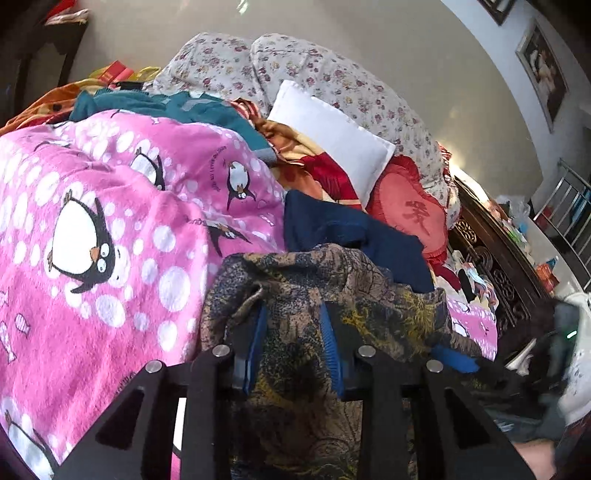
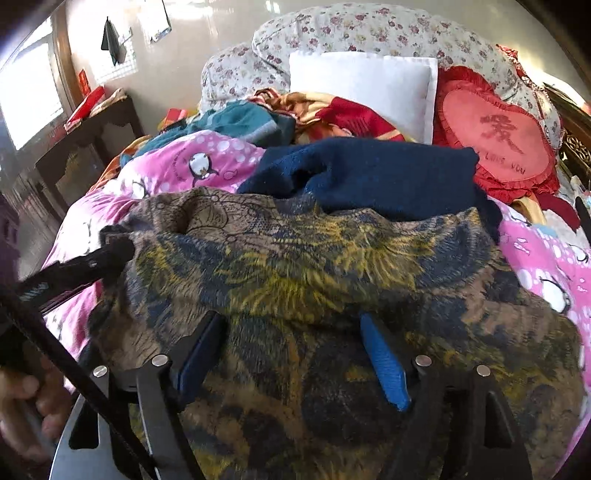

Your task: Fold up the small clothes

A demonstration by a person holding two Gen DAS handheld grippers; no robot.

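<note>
A brown, blue and yellow patterned garment (image 1: 314, 369) lies bunched on the pink penguin blanket (image 1: 110, 221). In the left wrist view my left gripper (image 1: 293, 317) is shut on a fold of it, and cloth drapes over both blue pads. The right wrist view shows that same gripper (image 2: 114, 254) holding the garment's left edge. My right gripper (image 2: 291, 325) stands wide open over the middle of the garment (image 2: 295, 258), its pads apart on top of the cloth. A navy garment (image 2: 369, 173) lies just behind.
Behind the clothes lie a white pillow (image 2: 362, 85), a red heart cushion (image 2: 495, 136), a teal garment (image 2: 240, 122) and floral bedding (image 2: 369, 29). A dark side table (image 2: 92, 140) stands at the left. A hand (image 2: 22, 406) holds the left gripper's handle.
</note>
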